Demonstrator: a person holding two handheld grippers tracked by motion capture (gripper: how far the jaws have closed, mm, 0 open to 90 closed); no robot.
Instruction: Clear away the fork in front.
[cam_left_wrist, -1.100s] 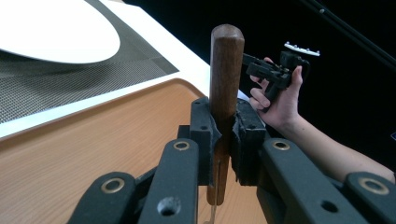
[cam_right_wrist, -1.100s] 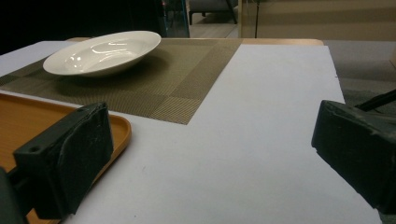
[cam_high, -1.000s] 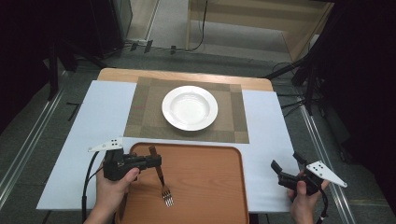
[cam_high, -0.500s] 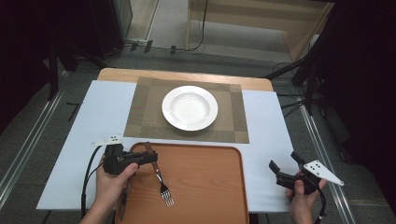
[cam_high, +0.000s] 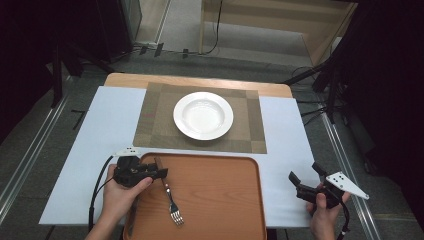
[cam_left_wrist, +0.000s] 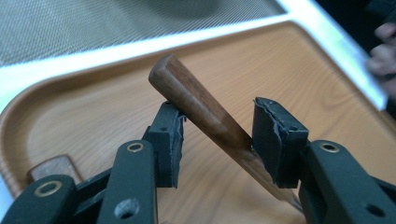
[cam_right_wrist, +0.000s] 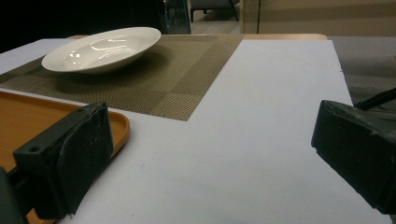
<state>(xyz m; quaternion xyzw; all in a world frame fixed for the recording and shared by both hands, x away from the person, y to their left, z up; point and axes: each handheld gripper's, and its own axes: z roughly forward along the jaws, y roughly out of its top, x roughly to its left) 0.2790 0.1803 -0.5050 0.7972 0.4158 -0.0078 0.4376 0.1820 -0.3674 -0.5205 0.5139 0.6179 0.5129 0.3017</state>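
A fork (cam_high: 171, 206) with a brown wooden handle (cam_left_wrist: 196, 100) lies on the orange tray (cam_high: 220, 200), tines toward the near edge. My left gripper (cam_high: 160, 169) hovers low over the tray's far left corner with the handle's end between its jaws. The jaws have just been opening; in the left gripper view (cam_left_wrist: 217, 135) the handle slants across the gap and the pads stand apart, not pressing it. My right gripper (cam_high: 305, 175) rests open over the white table cover at the near right, nothing between its pads (cam_right_wrist: 70, 158).
A white deep plate (cam_high: 203, 115) sits on a woven brown placemat (cam_high: 150, 120) beyond the tray. A second wooden piece (cam_left_wrist: 51, 165) lies at the tray's left rim. The white cover (cam_high: 95, 140) spreads left and right. The table edge runs close behind my right hand.
My left gripper has sunk toward the tray with the fork, and its jaws have spread off the handle. The fork now lies flat. My right gripper has stayed put.
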